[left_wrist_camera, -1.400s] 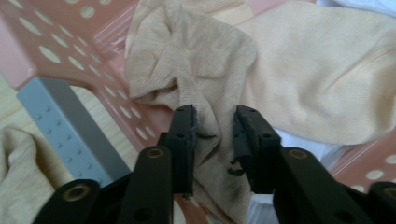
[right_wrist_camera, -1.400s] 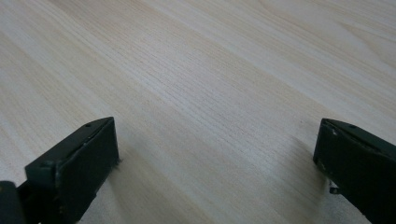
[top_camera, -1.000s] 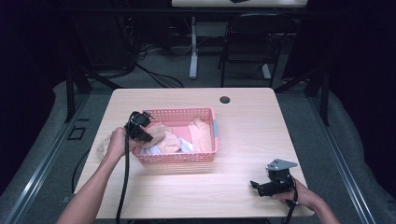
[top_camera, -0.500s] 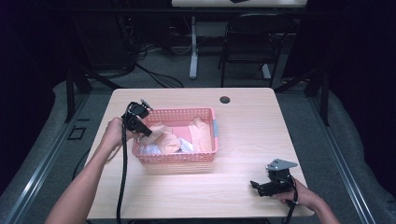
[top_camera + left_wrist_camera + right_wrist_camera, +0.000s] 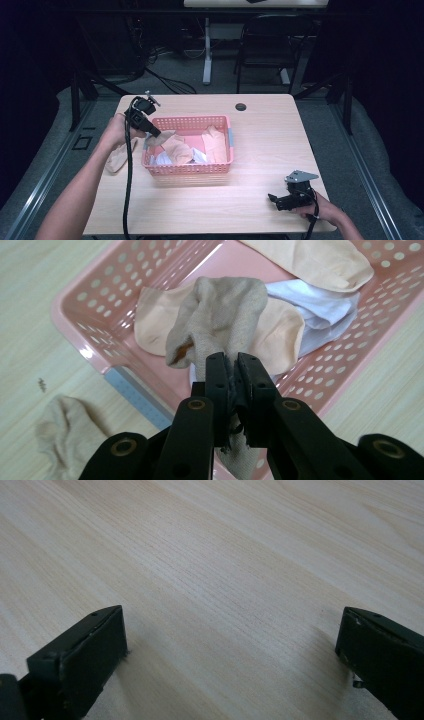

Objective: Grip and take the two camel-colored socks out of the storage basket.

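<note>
Your left gripper (image 5: pixel 155 133) sits higher over the pink basket's (image 5: pixel 190 169) left end than a second ago in the high view, lifting a beige sock (image 5: pixel 164 138) clear of the pile; another sock (image 5: pixel 117 159) lies on the table (image 5: pixel 260 150) left of the basket. Your right gripper (image 5: pixel 274 199) hasn't moved near the front edge. Left gripper view: jaws pinched tight on the beige sock (image 5: pixel 220 315). Right gripper view: jaws wide over bare wood.

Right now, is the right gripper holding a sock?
No, the right gripper has its jaws wide apart over the bare wooden table, with nothing between them.
</note>
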`<state>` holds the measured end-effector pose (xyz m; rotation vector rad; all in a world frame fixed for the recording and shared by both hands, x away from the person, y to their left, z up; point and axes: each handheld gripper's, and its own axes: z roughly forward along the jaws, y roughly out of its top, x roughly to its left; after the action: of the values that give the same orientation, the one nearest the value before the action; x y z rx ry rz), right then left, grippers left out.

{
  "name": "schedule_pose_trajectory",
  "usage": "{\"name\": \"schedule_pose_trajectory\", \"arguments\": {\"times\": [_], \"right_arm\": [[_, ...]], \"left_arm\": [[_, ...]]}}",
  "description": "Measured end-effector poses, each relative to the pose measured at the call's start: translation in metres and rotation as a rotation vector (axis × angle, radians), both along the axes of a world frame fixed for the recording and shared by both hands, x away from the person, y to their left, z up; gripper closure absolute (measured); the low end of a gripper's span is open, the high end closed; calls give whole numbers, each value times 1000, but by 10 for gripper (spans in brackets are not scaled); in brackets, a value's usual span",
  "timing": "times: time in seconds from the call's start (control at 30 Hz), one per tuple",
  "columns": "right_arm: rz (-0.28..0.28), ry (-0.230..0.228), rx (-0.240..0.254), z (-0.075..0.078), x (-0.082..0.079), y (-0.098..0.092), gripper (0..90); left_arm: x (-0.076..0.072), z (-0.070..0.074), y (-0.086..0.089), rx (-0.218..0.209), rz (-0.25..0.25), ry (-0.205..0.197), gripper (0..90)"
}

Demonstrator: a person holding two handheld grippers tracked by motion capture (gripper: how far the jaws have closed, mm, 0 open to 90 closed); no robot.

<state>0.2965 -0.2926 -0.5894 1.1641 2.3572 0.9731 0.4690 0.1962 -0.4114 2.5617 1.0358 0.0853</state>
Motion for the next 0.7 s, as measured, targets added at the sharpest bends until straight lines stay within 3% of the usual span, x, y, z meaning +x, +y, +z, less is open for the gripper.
{"name": "schedule_pose_trajectory", "arguments": {"times": [0.33,0.7], "right_arm": [[-1,-2,0,0,0,0,0],[-4,-4,6,0,0,0,0]], "left_arm": [[0,29,-1,17,-23,3,840],[-2,64,2,42,-29,-19,839]]}}
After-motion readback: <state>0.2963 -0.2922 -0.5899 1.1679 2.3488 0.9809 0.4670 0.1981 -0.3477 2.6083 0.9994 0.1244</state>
